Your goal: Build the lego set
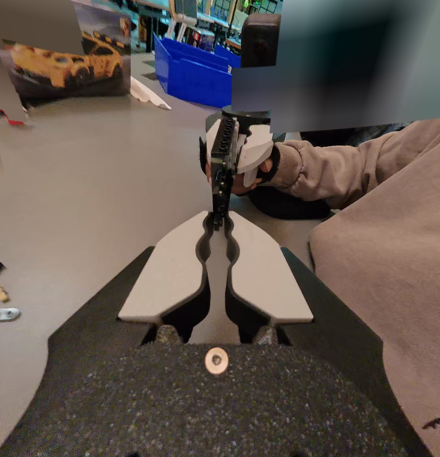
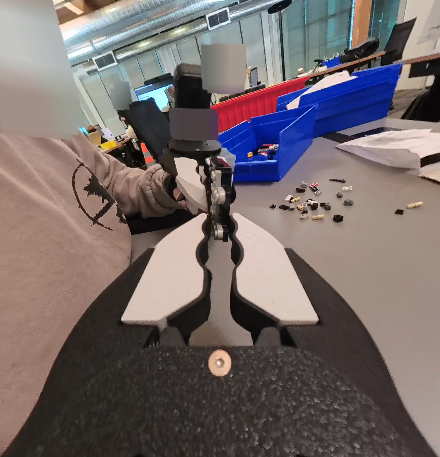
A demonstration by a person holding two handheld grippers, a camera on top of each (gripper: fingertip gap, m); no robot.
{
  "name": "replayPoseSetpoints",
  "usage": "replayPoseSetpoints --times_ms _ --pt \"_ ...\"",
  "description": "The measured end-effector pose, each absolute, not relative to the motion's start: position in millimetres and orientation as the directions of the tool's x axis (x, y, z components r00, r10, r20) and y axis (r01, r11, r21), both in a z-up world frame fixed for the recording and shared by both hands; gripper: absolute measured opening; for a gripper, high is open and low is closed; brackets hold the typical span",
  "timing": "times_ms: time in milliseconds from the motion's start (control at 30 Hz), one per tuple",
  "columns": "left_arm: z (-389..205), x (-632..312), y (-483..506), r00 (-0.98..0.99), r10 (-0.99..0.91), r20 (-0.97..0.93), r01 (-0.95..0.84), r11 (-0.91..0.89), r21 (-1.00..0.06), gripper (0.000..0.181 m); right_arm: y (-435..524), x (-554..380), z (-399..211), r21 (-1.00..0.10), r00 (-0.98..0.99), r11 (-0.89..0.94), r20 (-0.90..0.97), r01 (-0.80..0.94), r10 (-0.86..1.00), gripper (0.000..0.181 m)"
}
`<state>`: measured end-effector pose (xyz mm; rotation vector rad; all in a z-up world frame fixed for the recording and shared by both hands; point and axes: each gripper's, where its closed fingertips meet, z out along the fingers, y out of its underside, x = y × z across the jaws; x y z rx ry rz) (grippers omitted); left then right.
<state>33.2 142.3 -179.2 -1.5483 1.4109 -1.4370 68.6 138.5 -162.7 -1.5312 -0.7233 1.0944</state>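
A long black lego assembly [image 1: 222,168] with grey plates on one side [image 2: 220,195] is held in the air between the two grippers, above the grey table [image 1: 90,197]. My left gripper [image 1: 217,221] is shut on its near end. My right gripper [image 2: 220,231] is shut on the opposite end. In the left wrist view the right gripper [image 1: 228,148] shows at the far end, its white fingers on both sides of the assembly. In the right wrist view a white finger [image 2: 191,183] of the left gripper shows beside the assembly.
Several loose small lego pieces [image 2: 313,202] lie on the table to the right. Blue bins [image 2: 270,153] [image 1: 196,74] and a red bin [image 2: 253,103] stand behind. The set's box [image 1: 68,64] stands far left. White paper bags [image 2: 397,146] lie far right. The person's sleeves [image 1: 337,168] flank the grippers. Spacing between my two grippers at the tips: around 5 centimetres.
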Motion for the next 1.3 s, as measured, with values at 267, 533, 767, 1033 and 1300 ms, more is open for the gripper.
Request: replayPoseSetpoints --times_ms 267,533,767,1033,1300 --pt "-193.7 33.6 138.9 -0.142 -0.825 0.548 -0.378 -0.466 -0.8 0.008 157.3 70.0 -160.2 -0.91 0.411 -0.369 -0.415 -0.189 0.812 0.014" --pt "-198.7 32.0 143.8 -0.153 -0.773 0.615 -0.38 -0.529 -0.759 0.009 162.5 70.4 -169.8 -0.817 0.384 -0.514 -0.577 -0.262 0.721 0.012" --pt "-187.9 31.6 146.5 -0.198 -0.797 0.57 -0.303 -0.503 -0.809 0.013 164.0 74.7 -167.5 -0.743 0.342 -0.575 -0.669 -0.343 0.66 0.012" --pt "-190.4 33.6 147.1 -0.202 -0.674 0.711 -0.328 -0.637 -0.697 0.008 161.7 79.0 -170.0 -0.695 0.293 -0.623 -0.717 -0.358 0.632 0.013" --pt "-211.0 31.2 152.1 -0.111 -0.489 0.865 -0.407 -0.772 -0.489 0.008 163.2 117.5 -194.9 -0.903 0.595 -0.15 0.134 0.403 0.792 0.054"
